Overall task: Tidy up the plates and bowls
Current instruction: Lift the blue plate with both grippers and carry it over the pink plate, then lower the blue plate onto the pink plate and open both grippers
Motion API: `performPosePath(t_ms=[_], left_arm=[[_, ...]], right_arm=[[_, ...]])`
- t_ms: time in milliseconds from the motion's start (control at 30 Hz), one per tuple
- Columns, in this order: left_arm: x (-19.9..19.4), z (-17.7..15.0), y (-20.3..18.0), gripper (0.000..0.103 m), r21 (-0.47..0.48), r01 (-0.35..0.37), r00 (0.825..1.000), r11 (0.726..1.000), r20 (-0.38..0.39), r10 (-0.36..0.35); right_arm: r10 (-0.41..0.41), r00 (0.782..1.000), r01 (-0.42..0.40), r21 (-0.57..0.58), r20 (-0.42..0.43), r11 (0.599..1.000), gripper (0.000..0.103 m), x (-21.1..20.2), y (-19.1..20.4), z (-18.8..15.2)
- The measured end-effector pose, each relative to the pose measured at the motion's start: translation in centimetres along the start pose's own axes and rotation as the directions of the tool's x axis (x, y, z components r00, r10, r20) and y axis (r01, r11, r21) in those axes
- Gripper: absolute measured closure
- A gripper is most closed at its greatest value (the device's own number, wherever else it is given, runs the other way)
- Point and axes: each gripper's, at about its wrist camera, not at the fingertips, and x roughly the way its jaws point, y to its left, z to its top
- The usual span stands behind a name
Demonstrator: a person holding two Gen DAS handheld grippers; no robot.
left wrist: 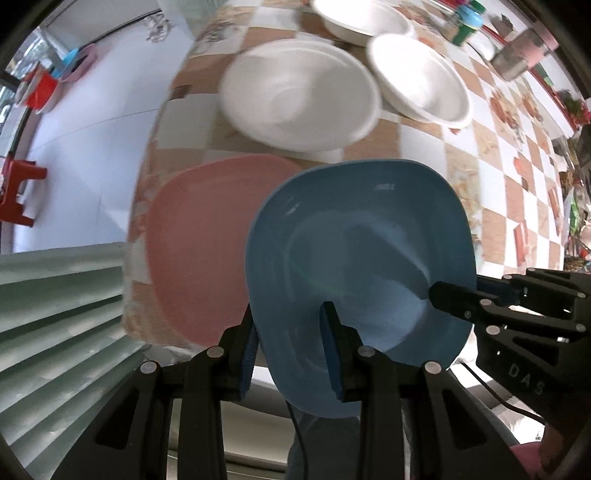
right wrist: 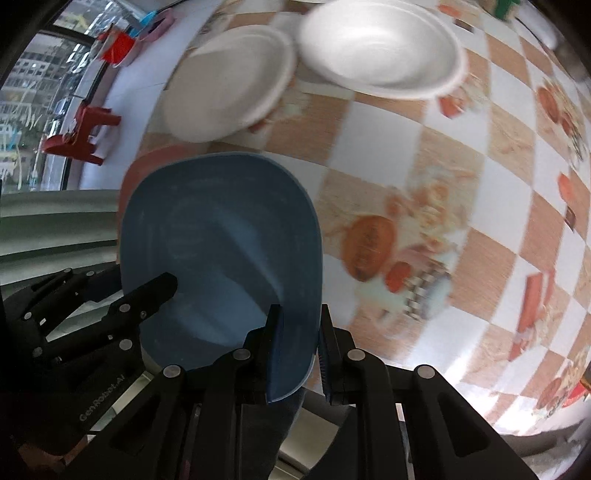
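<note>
A blue plate (left wrist: 362, 258) is held tilted above the near table edge by both grippers. My left gripper (left wrist: 291, 354) is shut on its near rim; in the right wrist view it (right wrist: 147, 295) comes in from the left. My right gripper (right wrist: 299, 350) is shut on the blue plate (right wrist: 218, 251) at its right rim, and shows in the left wrist view (left wrist: 454, 299). A pink plate (left wrist: 199, 243) lies on the table beneath, mostly hidden in the right wrist view (right wrist: 147, 162). White bowls (left wrist: 299, 96) (left wrist: 421, 81) (left wrist: 362, 18) sit further back.
The checkered tablecloth (right wrist: 443, 166) covers the table. A pale green ribbed rack (left wrist: 55, 314) stands at the left by the table edge. Cups and bottles (left wrist: 524, 51) stand at the far right. A red stool (right wrist: 81, 133) is on the floor.
</note>
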Motion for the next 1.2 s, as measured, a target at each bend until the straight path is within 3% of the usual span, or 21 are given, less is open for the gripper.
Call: performPosePath(t_ms=[233,467,767,867,1000,1100,1167,1200], left_arm=[[0.7,0.0,3.3,0.068,-0.062,-0.029,1.0,0.998,0.008,0.029],[1.0,1.3,5.3,0.068,-0.082,-0.062,0.998,0.995,0.027,0.065],[1.6,2.1,7.4,0.067,-0.103,-0.061,0.998,0.993,0.025,0.064],[1.4,2.2,7.6,0.059,-0.098,-0.063,0.997,0.993,0.03,0.066],[0.8,2.2,7.6,0.035,-0.094,-0.062,0.996,0.994,0.055,0.068],[0.2,2.0,7.3,0.025,-0.079,-0.047,0.996,0.996,0.071,0.053],[-0.2,2.0,7.2,0.022,-0.077,-0.046,0.996,0.996,0.076,0.052],[-0.5,2.0,7.1,0.022,-0.076,-0.03,0.997,0.997,0.07,0.036]], right_arm=[[0.012,1.0,-0.012,-0.028,0.001,1.0,0.083,2.0,4.6,1.2],[0.02,1.0,-0.021,-0.037,-0.019,0.999,0.082,5.0,9.2,4.8],[-0.001,0.999,-0.001,-0.053,-0.044,0.999,0.082,7.0,11.4,6.3],[-0.002,0.999,0.0,-0.051,-0.047,0.999,0.082,7.5,11.6,6.5],[0.008,0.999,-0.011,-0.051,-0.046,0.999,0.082,5.7,9.6,5.3],[0.004,0.999,-0.005,-0.043,-0.034,0.999,0.081,4.7,8.4,4.9],[0.001,1.0,-0.002,-0.029,-0.022,1.0,0.058,4.0,7.7,4.7],[-0.006,1.0,0.006,-0.025,-0.015,1.0,0.04,3.7,7.3,4.5]])
